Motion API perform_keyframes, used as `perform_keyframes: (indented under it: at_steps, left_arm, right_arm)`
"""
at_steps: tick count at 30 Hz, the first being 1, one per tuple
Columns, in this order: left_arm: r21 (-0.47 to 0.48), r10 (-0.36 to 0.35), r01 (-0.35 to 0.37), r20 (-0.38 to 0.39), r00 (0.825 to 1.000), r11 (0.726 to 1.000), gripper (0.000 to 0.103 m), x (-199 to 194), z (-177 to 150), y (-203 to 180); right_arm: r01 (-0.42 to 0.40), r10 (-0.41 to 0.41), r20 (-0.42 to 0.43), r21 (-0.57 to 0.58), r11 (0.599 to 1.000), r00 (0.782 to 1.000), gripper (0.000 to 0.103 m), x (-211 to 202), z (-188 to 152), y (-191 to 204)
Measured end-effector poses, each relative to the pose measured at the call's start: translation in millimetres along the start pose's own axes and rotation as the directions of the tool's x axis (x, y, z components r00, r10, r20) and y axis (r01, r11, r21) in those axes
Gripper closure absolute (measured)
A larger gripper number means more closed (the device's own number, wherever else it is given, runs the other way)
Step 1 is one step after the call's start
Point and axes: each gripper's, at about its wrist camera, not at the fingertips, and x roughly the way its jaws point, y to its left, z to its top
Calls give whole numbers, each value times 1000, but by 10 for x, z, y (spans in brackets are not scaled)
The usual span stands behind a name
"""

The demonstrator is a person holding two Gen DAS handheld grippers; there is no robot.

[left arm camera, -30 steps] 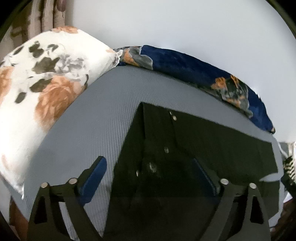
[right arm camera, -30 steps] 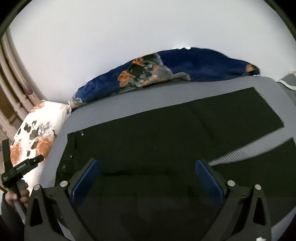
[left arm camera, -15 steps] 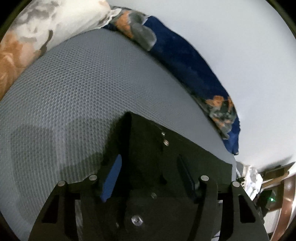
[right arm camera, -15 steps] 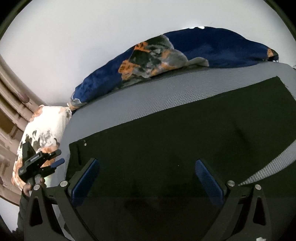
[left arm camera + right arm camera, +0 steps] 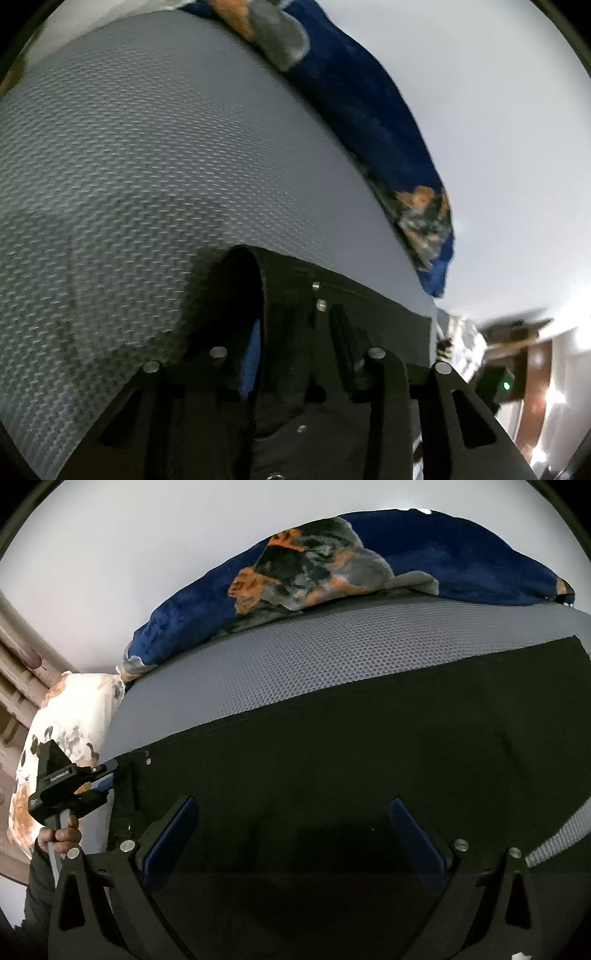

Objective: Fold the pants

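Pants [image 5: 332,775], black, lie spread flat on the grey mesh mattress [image 5: 295,657]. The right gripper [image 5: 291,834] hovers over them, fingers wide apart. The left gripper [image 5: 295,332] is closing on the waistband corner, fabric between its fingers. Beyond, a navy floral blanket [image 5: 406,561] and a white floral pillow [image 5: 74,709] border the bed against a pale wall [image 5: 147,535].
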Motion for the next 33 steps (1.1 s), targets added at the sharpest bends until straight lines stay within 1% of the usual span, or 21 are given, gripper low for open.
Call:
perform_keyframes:
  at_steps: [3,7,11,13,15,16,17,18,19,20,21,23,26,27,29,31,33]
  left_arm:
    - [20,-9,9,-18,1000,1000,67,97,49,-47]
    - [17,-33,34,-37,999,999,67,283,135,-62]
    - [1,-67,67,-34,997,998,67,445,193,-52]
    - [-26,-89,89,-23,996,996,67,519,212,-35]
    - [-49,-127,126,-1,992,991,67,549,210,-17]
    - [-46,-135,136,8,991,990,68,533,203,-10]
    - [-33,-144,145,20,989,989,71,502,185,-20]
    - [-8,-141,141,32,990,990,85,445,155,-40]
    - [21,-139,138,38,990,990,92,367,122,-59]
    - [47,-144,142,46,988,989,93,317,93,-109]
    - [80,-165,160,62,984,984,95,233,46,-187]
    - [134,-195,183,84,977,974,95,102,-40,-324]
    - [204,-223,199,102,969,958,95,-51,-168,-524]
    - [227,-233,205,105,967,952,95,-97,-215,-589]
    - [263,-246,211,108,963,941,95,-169,-289,-688]
    - [299,-256,214,106,961,930,95,-225,-348,-773]
    - [321,-255,209,110,961,924,95,-253,-377,-826]
  right_arm:
    - [-7,7,-3,-7,1000,1000,0,92,60,6]
    - [-16,16,-6,-27,1000,1000,0,206,157,31]
    - [-24,24,-3,-95,995,1000,0,314,294,60]
    - [-26,26,-6,-141,990,1000,0,378,381,64]
    - [-49,47,-14,-186,981,999,0,432,470,55]
    - [-53,49,-24,-214,975,998,0,463,518,52]
    - [-60,53,-35,-242,969,998,0,489,556,53]
    - [-71,60,-49,-271,960,997,0,515,592,51]
    - [-87,67,-72,-321,943,995,0,554,654,52]
    - [-97,70,-88,-354,930,994,0,581,693,54]
    - [-114,75,-113,-397,911,991,0,614,741,59]
    - [-147,85,-150,-467,872,985,0,648,813,71]
    - [-203,103,-211,-534,821,972,0,708,954,71]
    - [-218,108,-226,-545,809,968,0,724,989,68]
    - [-270,121,-286,-566,779,951,0,795,1081,57]
    - [-296,107,-333,-591,751,937,1,874,1140,59]
    - [-369,80,-448,-608,703,890,4,994,1180,61]
